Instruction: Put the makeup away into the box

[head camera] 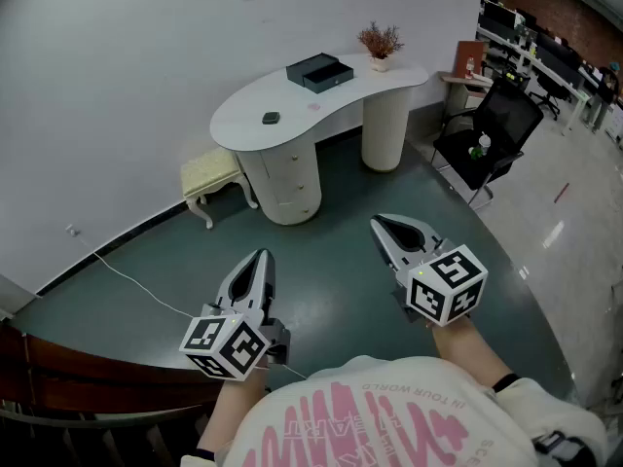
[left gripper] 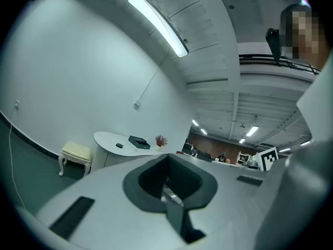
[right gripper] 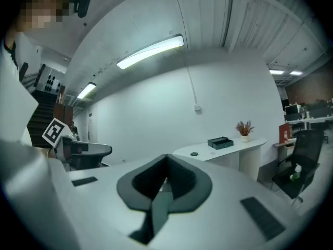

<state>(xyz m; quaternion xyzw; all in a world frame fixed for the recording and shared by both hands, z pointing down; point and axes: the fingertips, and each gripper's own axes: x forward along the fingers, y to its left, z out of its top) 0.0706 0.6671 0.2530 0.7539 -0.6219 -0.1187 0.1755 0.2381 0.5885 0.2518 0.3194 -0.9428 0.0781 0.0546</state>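
Note:
A dark open box (head camera: 319, 72) rests on the far part of a white curved desk (head camera: 243, 115) against the wall. Nearer the desk's front lies a small dark makeup compact (head camera: 271, 118). The box (left gripper: 139, 141) and the compact (left gripper: 119, 145) look tiny in the left gripper view. The right gripper view shows the same box (right gripper: 220, 142) and compact (right gripper: 194, 153). My left gripper (head camera: 261, 255) and my right gripper (head camera: 382, 223) are held side by side over the green floor, far short of the desk. Both are shut with nothing in them.
A potted dried plant (head camera: 380, 45) stands at the desk's right end. A cream stool (head camera: 209, 177) sits left of the desk, and a black office chair (head camera: 492, 132) to its right. A white cable (head camera: 127, 278) crosses the floor. A wooden rail (head camera: 58, 363) runs at the lower left.

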